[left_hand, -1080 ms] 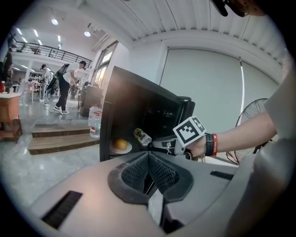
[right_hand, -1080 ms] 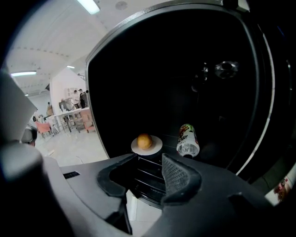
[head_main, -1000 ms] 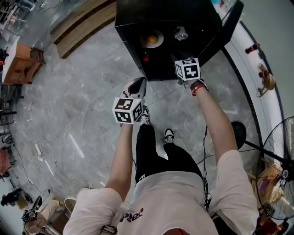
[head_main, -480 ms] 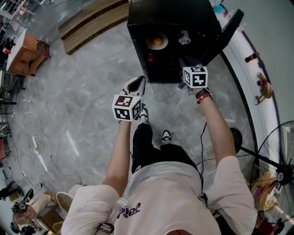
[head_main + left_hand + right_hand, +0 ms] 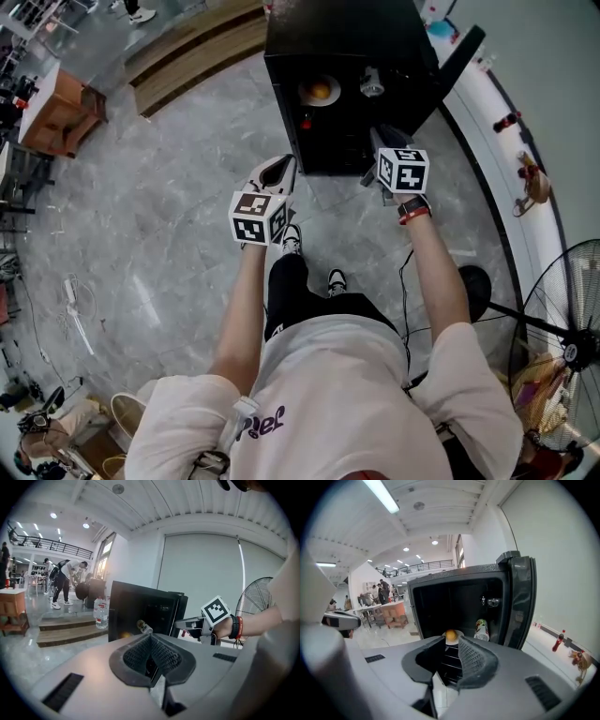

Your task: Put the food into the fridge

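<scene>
the food looks to be in place already: the orange [image 5: 320, 91] sits on its plate [image 5: 303, 97] on a shelf inside the black fridge [image 5: 347, 33], and a can [image 5: 372, 84] stands just to its right, both well back from the front edge. your right gripper [image 5: 451, 641] is empty; its jaws have just been closing and now stand narrow, with a slim gap and nothing between them, only the orange and plate showing beyond the tips. your left gripper [image 5: 150, 637] has its pads together at the tips and carries nothing. both point toward the fridge mouth from in front of it, the right one near the opening, the left one further back and off to the left. what's likely left is the door [image 5: 457, 58], and that's the relation to mind: it stands swung out on the fridge's right side, its long axis upright, and its free edge lies ahead and to the right of your right gripper, so the right hand is the nearer one for pushing it shut. the swing would run leftward across the mouth, so take both grippers out of that arc first. there's bare floor on your left for stepping back; on the right a white ledge [image 5: 497, 122] runs close by the door and a fan [image 5: 567, 319] stands behind you, so room there is tighter.
</scene>
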### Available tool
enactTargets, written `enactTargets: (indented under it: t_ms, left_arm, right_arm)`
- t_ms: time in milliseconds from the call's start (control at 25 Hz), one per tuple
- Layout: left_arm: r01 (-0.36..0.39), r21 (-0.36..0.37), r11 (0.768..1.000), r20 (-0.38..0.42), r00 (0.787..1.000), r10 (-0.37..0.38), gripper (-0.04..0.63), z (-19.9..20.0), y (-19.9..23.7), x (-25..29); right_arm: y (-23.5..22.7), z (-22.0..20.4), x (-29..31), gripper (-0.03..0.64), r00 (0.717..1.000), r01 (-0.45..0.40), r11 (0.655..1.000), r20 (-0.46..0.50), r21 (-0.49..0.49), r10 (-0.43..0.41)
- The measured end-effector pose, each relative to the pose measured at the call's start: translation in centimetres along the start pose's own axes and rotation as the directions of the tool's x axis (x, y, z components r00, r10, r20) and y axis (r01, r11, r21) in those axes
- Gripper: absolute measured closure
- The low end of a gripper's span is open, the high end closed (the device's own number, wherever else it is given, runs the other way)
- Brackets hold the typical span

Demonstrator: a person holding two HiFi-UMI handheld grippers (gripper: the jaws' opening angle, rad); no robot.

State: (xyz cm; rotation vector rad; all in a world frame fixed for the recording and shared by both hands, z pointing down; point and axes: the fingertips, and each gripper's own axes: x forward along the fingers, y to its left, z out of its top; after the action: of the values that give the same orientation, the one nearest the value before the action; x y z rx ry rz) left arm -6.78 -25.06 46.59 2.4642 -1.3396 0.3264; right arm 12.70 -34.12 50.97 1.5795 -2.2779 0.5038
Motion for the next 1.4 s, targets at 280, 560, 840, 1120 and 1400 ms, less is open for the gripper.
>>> enactTargets:
  t_ms: [280,560,840,1120,1400]
  left_arm:
    - [-0.006,-0.016,1.0,0.021,1.0,0.006,0.577,0.6,-1.4,-2.0]
    - [-0.039,-0.007,0.999,0.052,0.998,0.039,0.576,1.3,-2.9,-4.4]
    - [-0.066,-0.002,0.998,0.074,0.995,0.066,0.577,1.2,-4.5,-6.6]
    - [-0.086,0.007,0.996,0.106,0.991,0.085,0.577,1.8,-5.9,-7.8]
    - [-0.106,0.025,0.994,0.138,0.985,0.101,0.577,2.2,-7.2,-8.5]
  right_arm:
    - [0.5,0.5,-3.9,0.532,1.0,0.0,1.0,0.03,-0.006,0.001]
    - [2.0,-0.1,-7.7,0.559,0.998,-0.026,1.0,0.048,-0.011,0.027]
    - [4.0,-0.6,-11.2,0.581,0.995,-0.049,0.999,0.083,0.007,0.049]
    - [4.4,-0.2,-13.8,0.588,0.991,-0.043,0.999,0.131,0.019,0.04]
    - [4.4,0.5,-16.4,0.597,0.982,-0.039,0.999,0.183,0.004,0.038]
